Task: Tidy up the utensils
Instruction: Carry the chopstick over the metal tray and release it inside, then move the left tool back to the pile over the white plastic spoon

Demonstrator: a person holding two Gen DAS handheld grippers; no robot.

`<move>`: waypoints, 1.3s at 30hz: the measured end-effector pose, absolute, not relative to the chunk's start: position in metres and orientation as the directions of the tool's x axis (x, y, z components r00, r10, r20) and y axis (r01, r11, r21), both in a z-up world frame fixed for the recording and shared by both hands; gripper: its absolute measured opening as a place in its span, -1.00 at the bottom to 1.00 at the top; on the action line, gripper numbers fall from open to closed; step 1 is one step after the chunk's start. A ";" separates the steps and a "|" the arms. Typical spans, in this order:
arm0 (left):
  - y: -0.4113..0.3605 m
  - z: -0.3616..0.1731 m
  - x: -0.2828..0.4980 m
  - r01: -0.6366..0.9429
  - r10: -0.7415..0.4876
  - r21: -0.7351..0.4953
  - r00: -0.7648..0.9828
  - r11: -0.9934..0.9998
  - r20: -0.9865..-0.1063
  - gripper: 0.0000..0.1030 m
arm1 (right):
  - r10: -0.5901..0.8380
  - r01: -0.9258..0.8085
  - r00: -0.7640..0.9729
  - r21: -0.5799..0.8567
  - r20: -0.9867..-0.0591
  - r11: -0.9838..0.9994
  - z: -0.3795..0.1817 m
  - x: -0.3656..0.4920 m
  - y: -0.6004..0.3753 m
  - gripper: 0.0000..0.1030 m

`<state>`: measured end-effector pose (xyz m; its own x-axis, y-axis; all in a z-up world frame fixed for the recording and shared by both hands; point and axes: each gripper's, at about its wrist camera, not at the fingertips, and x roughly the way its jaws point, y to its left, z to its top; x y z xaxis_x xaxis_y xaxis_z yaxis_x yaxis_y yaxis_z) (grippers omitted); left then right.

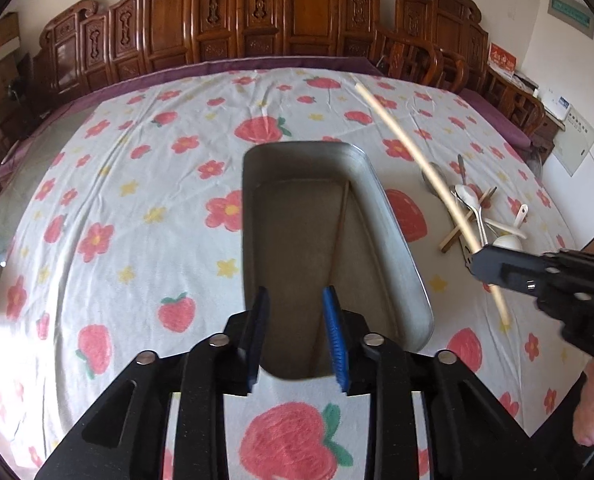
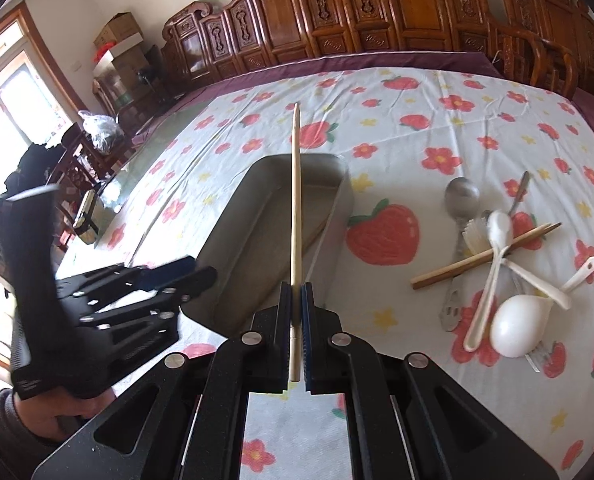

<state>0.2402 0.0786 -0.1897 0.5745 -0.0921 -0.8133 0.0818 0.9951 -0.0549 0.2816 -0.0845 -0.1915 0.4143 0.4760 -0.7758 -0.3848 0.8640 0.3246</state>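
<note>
From the left wrist camera, the left gripper (image 1: 297,336) hangs at 6 o'clock over the near end of a metal tray (image 1: 409,272), its blue pads parted with nothing between them. One chopstick (image 1: 339,232) lies along the tray floor, running from the near end toward 12 o'clock. At 3 o'clock the right gripper (image 1: 477,258) is clenched on a pale chopstick (image 1: 409,140) that slants up toward 1 o'clock above the strawberry tablecloth (image 1: 137,200). Just behind it lies a heap of spoons and chopsticks (image 1: 473,208). From the right wrist camera, the right gripper (image 2: 295,320) at 6 o'clock pinches the pale chopstick (image 2: 295,200) between closed blue pads, the stick pointing to 12 o'clock over the metal tray (image 2: 233,240). The left gripper (image 2: 185,276) sits at 9 o'clock by the tray's near corner. At 3 o'clock, well apart from the tray, white spoons (image 2: 497,256), a metal spoon (image 2: 461,196) and brown chopsticks (image 2: 481,256) lie crossed on the tablecloth (image 2: 417,120).
</note>
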 end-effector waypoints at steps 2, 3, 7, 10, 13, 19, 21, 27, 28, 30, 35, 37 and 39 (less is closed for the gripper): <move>0.086 -0.183 0.232 0.075 -0.085 -0.050 0.593 0.996 -0.801 -0.38 | 0.476 -0.386 0.405 0.325 -0.781 0.863 -0.197 0.282 -0.076 -0.89; 0.089 -0.181 0.229 0.070 -0.077 -0.044 0.599 0.997 -0.797 -0.38 | 0.478 -0.389 0.401 0.327 -0.782 0.861 -0.199 0.282 -0.070 -0.89; 0.101 -0.172 0.217 0.062 -0.068 -0.038 0.622 0.997 -0.780 -0.27 | 0.474 -0.392 0.392 0.323 -0.788 0.861 -0.206 0.285 -0.054 -0.89; 0.109 -0.168 0.211 0.052 -0.067 -0.044 0.642 0.998 -0.764 0.02 | 0.463 -0.386 0.390 0.314 -0.796 0.867 -0.212 0.291 -0.045 -0.89; 0.115 -0.168 0.208 0.042 -0.067 -0.052 0.650 0.998 -0.757 0.09 | 0.451 -0.379 0.387 0.307 -0.804 0.873 -0.217 0.297 -0.041 -0.89; 0.120 -0.165 0.205 0.043 -0.068 -0.052 0.667 0.998 -0.742 0.42 | 0.440 -0.378 0.394 0.294 -0.807 0.878 -0.221 0.301 -0.032 -0.82; 0.122 -0.162 0.203 0.041 -0.066 -0.052 0.679 0.998 -0.731 0.50 | 0.456 -0.385 0.393 0.307 -0.799 0.870 -0.221 0.300 -0.033 -0.54; 0.124 -0.162 0.201 0.046 -0.077 -0.062 0.685 0.997 -0.725 0.59 | 0.470 -0.428 0.433 0.284 -0.769 0.858 -0.204 0.285 -0.050 -0.53; 0.123 -0.163 0.200 0.049 -0.078 -0.062 0.685 0.997 -0.725 0.61 | 0.469 -0.431 0.442 0.277 -0.765 0.859 -0.201 0.282 -0.054 -0.53; 0.121 -0.163 0.199 0.054 -0.084 -0.064 0.686 0.996 -0.723 0.68 | 0.459 -0.438 0.467 0.252 -0.756 0.863 -0.194 0.271 -0.070 -0.53; 0.105 -0.162 0.192 0.093 -0.108 -0.060 0.696 0.994 -0.709 0.78 | 0.391 -0.424 0.530 0.165 -0.752 0.891 -0.187 0.249 -0.115 -0.53; 0.097 -0.161 0.189 0.110 -0.121 -0.061 0.698 0.992 -0.706 0.78 | 0.360 -0.401 0.551 0.140 -0.752 0.906 -0.188 0.245 -0.136 -0.53; 0.089 -0.161 0.185 0.127 -0.132 -0.060 0.699 0.990 -0.703 0.78 | 0.334 -0.372 0.563 0.129 -0.756 0.919 -0.192 0.243 -0.159 -0.53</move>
<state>0.1848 0.0886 -0.1607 0.6985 -0.1319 -0.7033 0.1268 0.9901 -0.0597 0.2428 -0.1587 -0.1916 0.5634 0.3336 -0.7559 -0.3715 0.9194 0.1289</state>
